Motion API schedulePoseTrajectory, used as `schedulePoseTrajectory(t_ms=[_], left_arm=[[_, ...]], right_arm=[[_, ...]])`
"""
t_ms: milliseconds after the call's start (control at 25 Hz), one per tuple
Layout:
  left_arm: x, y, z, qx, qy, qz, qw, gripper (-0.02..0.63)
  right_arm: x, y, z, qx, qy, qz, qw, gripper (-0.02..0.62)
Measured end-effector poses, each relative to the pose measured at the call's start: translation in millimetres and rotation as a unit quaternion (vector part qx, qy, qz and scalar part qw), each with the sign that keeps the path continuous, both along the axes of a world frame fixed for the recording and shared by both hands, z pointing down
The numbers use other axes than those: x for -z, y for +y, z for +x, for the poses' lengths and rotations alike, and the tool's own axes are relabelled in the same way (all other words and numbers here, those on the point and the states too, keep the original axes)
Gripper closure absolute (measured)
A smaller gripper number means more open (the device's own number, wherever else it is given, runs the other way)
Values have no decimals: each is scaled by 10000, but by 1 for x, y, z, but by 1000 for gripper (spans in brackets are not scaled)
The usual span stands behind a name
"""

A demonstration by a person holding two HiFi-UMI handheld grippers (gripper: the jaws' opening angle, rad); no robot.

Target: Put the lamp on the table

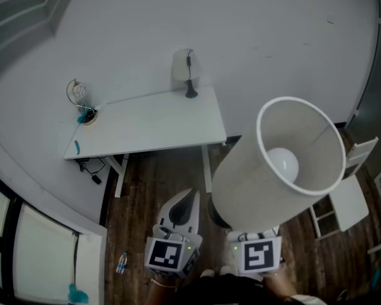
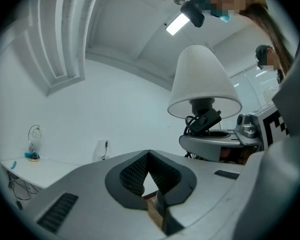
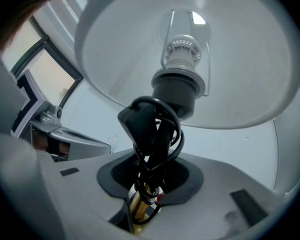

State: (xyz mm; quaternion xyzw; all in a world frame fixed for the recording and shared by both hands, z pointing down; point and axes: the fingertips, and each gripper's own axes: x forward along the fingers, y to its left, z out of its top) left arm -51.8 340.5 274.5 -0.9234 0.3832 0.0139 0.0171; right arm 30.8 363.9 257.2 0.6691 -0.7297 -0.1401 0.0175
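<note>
Lamp [image 3: 176, 91] with bulb [image 1: 283, 162] inside shade [image 1: 247, 183], clamped in right claw [image 3: 146, 191].

Both grippers are held side by side, low and close to the person's body, pointing forward and roughly level. The left gripper [image 2: 149, 156] has its jaws pressed together with nothing between them. The right gripper [image 3: 142, 201] tips slightly upward, its jaws clamped on a lamp stem [image 3: 138, 209]. Each gripper's marker cube faces up, the left cube [image 1: 170, 254] beside the right cube [image 1: 260, 255].
</note>
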Motion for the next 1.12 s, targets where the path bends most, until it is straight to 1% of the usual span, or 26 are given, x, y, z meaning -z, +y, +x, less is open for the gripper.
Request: schedulePoseTrajectory(t_ms=[200,320,440,640,840,1040,1120], left_arm=[[-1,-1,11,86,-31,10,10000,603],[-1,-2,16,199,22,-23,9998,603],[-2,-1,20,274,71,-32,9996,604],[-3,6,27,324,51,-32,9995,604],[-5,5,28,384,6,-52,9992,603],[-8,-3,30,390,-12,-25,9992,603],[-7,-9,30,398,-1,-32,9992,603]], right_arm=[[-1,-2,9,79,34,13,10000,485],[-3,-3,16,135,60,-46,9999,485],[-3,-2,20,227,95,8,9997,485],[-8,1,28,264,87,-93,9996,485],[-9,-1,29,322,-22,-57,9995,485],[-11,-11,29,355,-18,-12,9994,485],[-11,-18,28,380,60,-28,9993,485]])
